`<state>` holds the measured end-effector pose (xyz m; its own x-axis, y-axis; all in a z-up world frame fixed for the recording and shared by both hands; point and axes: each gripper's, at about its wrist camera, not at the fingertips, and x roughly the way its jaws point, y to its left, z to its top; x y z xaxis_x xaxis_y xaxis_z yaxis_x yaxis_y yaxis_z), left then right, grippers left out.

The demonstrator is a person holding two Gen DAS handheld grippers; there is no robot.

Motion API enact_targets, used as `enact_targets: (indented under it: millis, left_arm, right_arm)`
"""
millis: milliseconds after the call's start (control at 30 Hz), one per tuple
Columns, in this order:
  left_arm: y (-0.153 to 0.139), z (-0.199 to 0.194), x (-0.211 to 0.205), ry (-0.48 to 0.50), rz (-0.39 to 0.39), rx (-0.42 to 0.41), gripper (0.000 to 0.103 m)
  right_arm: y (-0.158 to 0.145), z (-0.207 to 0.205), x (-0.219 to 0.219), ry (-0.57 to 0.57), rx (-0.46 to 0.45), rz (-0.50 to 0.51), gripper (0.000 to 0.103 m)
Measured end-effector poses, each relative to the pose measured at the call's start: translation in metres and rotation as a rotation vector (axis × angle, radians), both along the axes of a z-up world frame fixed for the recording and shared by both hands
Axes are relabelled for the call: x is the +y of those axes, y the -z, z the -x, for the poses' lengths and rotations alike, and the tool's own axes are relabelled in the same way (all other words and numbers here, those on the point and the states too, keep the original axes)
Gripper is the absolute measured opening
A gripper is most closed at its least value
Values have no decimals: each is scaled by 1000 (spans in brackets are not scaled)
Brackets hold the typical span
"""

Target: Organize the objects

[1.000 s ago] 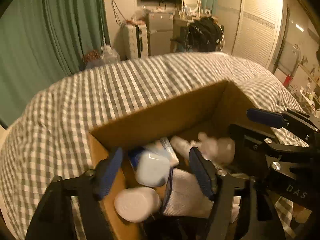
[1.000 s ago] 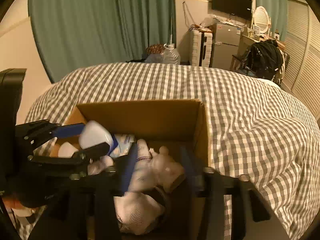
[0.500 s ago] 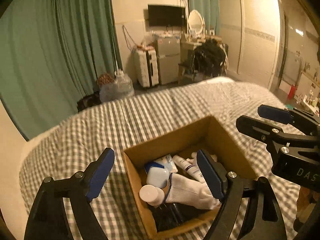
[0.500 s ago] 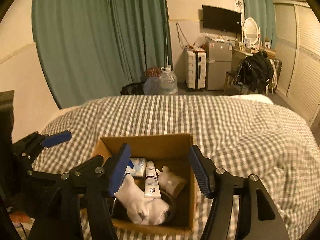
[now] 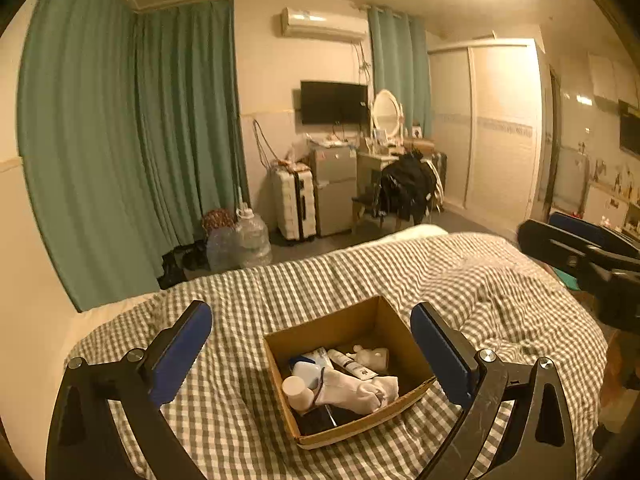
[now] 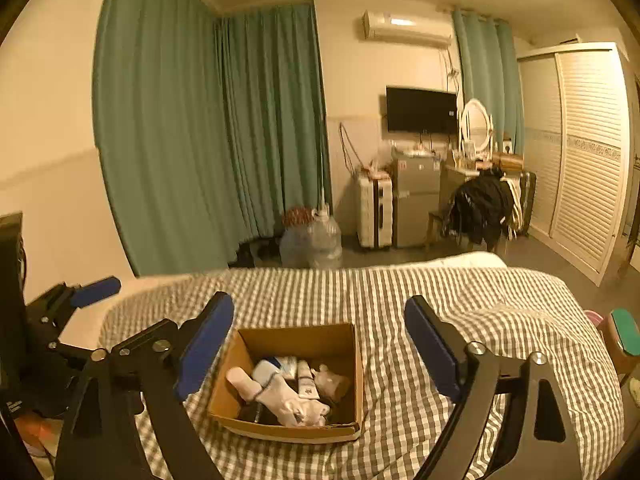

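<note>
An open cardboard box sits on the checked bed and also shows in the right wrist view. Inside lie a white sock, a white bottle, a tube and other small toiletries. In the right wrist view the sock lies across the box's middle. My left gripper is open and empty, held back and above the box. My right gripper is open and empty, also well above the box.
The grey checked duvet covers the bed. Beyond it stand water jugs, a white suitcase, a small fridge, a chair with dark clothes, green curtains and a wardrobe.
Both grippers have pulled back and up from inside the box; the box now looks small and far below. Both stay open and empty.
</note>
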<state>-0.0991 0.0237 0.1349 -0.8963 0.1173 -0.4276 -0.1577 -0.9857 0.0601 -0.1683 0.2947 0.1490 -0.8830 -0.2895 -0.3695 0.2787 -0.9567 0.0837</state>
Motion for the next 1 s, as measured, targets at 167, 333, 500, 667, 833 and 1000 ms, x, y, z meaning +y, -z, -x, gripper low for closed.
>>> enact_targets:
  millis: [167, 333, 500, 667, 833, 1000]
  left_arm:
    - [-9, -36, -5, -10, 14, 76, 103]
    - [7, -70, -14, -36, -36, 151, 103]
    - [45, -89, -25, -65, -107, 152, 103]
    - [81, -89, -34, -143, -75, 148, 103]
    - [112, -74, -36, -160, -64, 93, 103]
    - [133, -69, -31, -148, -60, 55, 103]
  right_arm:
    - [-12, -40, 6, 3, 61, 4, 99]
    - [2, -75, 9, 39, 127, -10, 102]
    - [37, -92, 3, 80, 169, -55, 102]
    - [78, -99, -4, 95, 207, -101, 103]
    - [120, -82, -11, 115, 119, -143, 103]
    - [152, -62, -13, 108, 42, -146, 103]
